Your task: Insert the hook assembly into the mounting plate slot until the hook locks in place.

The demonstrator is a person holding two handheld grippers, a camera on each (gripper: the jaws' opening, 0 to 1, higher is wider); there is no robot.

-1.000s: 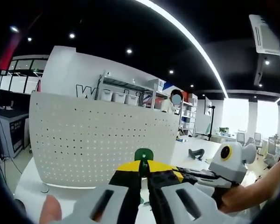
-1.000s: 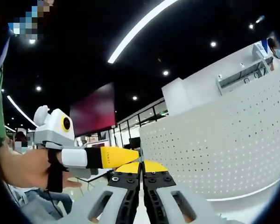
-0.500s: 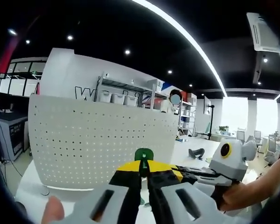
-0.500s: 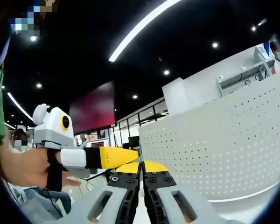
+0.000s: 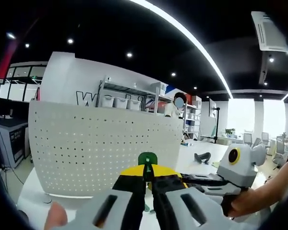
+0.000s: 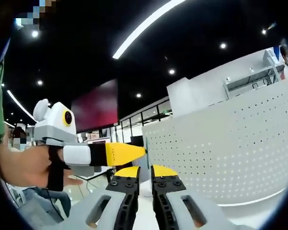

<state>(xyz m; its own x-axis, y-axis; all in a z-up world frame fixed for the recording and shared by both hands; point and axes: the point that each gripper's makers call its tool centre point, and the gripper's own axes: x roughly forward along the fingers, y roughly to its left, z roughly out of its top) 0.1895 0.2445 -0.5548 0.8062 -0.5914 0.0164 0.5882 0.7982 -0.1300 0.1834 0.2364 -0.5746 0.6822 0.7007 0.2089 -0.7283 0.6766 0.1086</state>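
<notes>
My left gripper (image 5: 147, 168) is shut on the hook assembly (image 5: 147, 158), whose green rounded top sticks up above the yellow jaw tips. Just behind it stands the white perforated mounting plate (image 5: 101, 148), upright on the white table. My right gripper (image 5: 189, 178) comes in from the right, close beside the left jaws. In the right gripper view, my right gripper (image 6: 146, 171) stands open with a narrow gap and nothing between its jaws. The left gripper (image 6: 122, 153) reaches in from the left, its yellow tip just above the right jaws. The mounting plate (image 6: 230, 153) curves away to the right.
A person's hand (image 6: 24, 167) holds the left gripper. A thumb (image 5: 53, 218) shows at the lower left. A black object (image 5: 201, 157) lies on the white table (image 5: 192, 151). Shelves with boxes (image 5: 122, 99) and a person (image 5: 175, 106) stand far behind the plate.
My right gripper's jaws, pressed together before, have parted a little. The left gripper stays shut on the hook in front of the plate.
</notes>
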